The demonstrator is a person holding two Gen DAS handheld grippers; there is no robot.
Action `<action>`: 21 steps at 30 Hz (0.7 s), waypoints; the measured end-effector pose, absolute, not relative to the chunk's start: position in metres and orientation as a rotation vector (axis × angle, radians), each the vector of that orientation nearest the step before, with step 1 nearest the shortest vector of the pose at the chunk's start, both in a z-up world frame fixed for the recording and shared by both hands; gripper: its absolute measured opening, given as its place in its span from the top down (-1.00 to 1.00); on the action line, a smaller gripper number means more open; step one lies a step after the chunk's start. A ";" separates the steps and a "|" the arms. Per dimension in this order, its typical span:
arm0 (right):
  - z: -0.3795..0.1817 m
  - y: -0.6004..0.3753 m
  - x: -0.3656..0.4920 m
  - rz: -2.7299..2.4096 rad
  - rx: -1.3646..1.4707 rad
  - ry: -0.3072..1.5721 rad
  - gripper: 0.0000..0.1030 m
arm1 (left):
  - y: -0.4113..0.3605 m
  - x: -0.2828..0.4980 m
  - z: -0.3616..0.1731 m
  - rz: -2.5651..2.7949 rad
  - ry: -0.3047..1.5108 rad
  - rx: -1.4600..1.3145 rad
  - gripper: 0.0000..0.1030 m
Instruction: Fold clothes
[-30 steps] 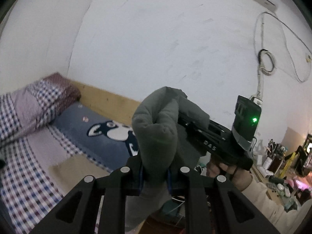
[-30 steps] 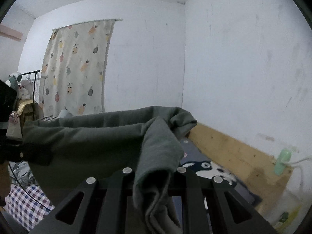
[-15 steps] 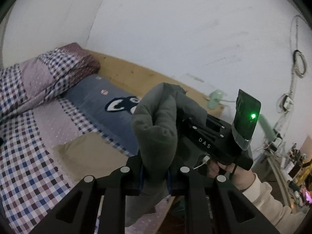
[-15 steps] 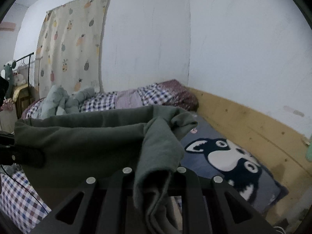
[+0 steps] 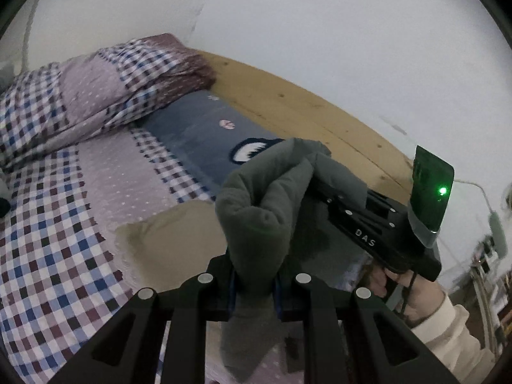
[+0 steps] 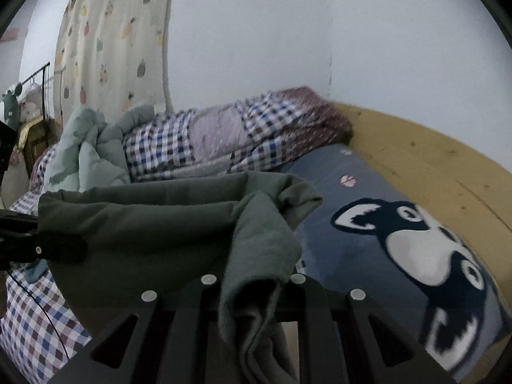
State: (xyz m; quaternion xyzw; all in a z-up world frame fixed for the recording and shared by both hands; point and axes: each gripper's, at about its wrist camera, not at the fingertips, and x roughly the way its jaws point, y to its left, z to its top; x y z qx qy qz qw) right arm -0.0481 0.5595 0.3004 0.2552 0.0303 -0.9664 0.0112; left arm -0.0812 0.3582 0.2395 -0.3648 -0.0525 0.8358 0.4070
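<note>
1. The left gripper (image 5: 254, 288) is clamped on a bunched corner of the grey-green garment (image 5: 256, 211), which bulges up ahead of its fingers and trails down below them.
2. The right gripper (image 6: 252, 288) pinches another bunched corner of the same cloth. From there the garment spans leftward in a loose, sagging band to the other tool, so it hangs in the air between the two, above the bed (image 6: 41, 329).
3. Seen from the left wrist, the right tool sits just ahead and to the right, close to the cloth, gripped by a hand (image 5: 403, 291) in a pale sleeve.
4. Beyond the right fingers lies the blue dog-print blanket (image 6: 377, 249); ahead of the left fingers, checked bedding and a tan patch (image 5: 172, 240).
5. Risk, as I judge it: both holds are on thick wads, not flat edges, so laying it down may leave creases or a crooked fold. A slack span could drop unevenly, and either wad could slip from its jaws.
6. Against the earlier frames, both cameras have tipped downward. The bed fills more of each view and wall less, while both grips look unchanged.
</note>
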 end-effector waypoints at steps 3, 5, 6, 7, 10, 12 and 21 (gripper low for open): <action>0.280 0.559 -0.088 -2.974 0.886 0.109 0.75 | 0.352 -0.119 0.215 2.124 -0.168 -0.977 0.67; 0.265 0.559 -0.115 -2.945 0.949 0.120 0.75 | 0.351 -0.147 0.194 2.135 -0.182 -1.027 0.67; 0.255 0.559 -0.130 -2.928 0.992 0.130 0.75 | 0.351 -0.159 0.184 2.139 -0.182 -1.050 0.67; 0.245 0.559 -0.144 -2.911 1.030 0.138 0.75 | 0.351 -0.170 0.174 2.144 -0.182 -1.073 0.67; 0.211 0.557 -0.180 -2.860 1.144 0.146 0.75 | 0.353 -0.203 0.139 2.158 -0.178 -1.144 0.67; 0.191 0.557 -0.198 -2.836 1.204 0.159 0.75 | 0.354 -0.223 0.114 2.168 -0.173 -1.192 0.67; 0.120 0.558 -0.241 -2.792 1.334 0.193 0.73 | 0.356 -0.263 0.038 2.220 -0.095 -1.257 0.63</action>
